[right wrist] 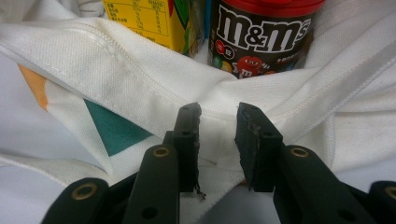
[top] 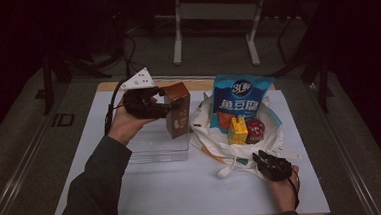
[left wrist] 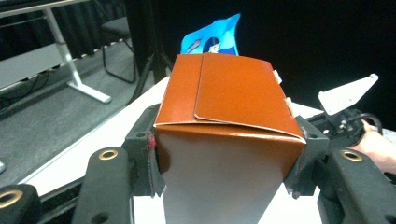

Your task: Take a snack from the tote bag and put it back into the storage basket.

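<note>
- Left gripper (top: 164, 102) pinches the brown carton (top: 177, 110), held above the clear tray (top: 156, 150).
- Right gripper (top: 259, 158), at five o'clock, grips the white tote bag (top: 205, 131) rim with its jaws.

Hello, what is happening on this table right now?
A person works with two hand-held grippers. The left gripper holds a brown cardboard carton above a clear plastic bin. The right gripper has the edge of a white cloth bag between its jaws. The bag holds a blue snack pouch, a yellow box and an M&M's tub.
</note>
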A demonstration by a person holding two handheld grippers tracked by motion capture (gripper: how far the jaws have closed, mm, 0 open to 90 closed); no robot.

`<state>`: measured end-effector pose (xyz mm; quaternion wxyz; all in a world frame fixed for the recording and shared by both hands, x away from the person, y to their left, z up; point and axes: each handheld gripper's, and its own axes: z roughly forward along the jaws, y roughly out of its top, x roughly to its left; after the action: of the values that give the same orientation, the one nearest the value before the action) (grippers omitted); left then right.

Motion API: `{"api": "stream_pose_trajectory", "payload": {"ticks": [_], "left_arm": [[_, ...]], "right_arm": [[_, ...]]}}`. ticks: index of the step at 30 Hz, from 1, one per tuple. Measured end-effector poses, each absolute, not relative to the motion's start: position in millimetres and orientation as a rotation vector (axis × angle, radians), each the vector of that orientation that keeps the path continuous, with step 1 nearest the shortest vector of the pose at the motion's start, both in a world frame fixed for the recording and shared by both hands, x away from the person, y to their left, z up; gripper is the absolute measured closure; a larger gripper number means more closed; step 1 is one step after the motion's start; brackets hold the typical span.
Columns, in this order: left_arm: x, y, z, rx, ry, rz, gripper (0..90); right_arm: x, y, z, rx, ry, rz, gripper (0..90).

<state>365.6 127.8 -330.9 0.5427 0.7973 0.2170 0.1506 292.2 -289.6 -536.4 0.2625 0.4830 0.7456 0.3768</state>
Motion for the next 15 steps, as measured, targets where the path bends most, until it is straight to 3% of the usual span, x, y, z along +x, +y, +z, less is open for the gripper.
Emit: {"api": "stream_pose_trajectory", "payload": {"ticks": [15], "left_arm": [[370.3,152.9,-341.0,1.884,0.567,0.363,42.2]], "right_arm": [[291.8,-288.8,-536.5,1.304,2.015,1.014,69.6]]}}
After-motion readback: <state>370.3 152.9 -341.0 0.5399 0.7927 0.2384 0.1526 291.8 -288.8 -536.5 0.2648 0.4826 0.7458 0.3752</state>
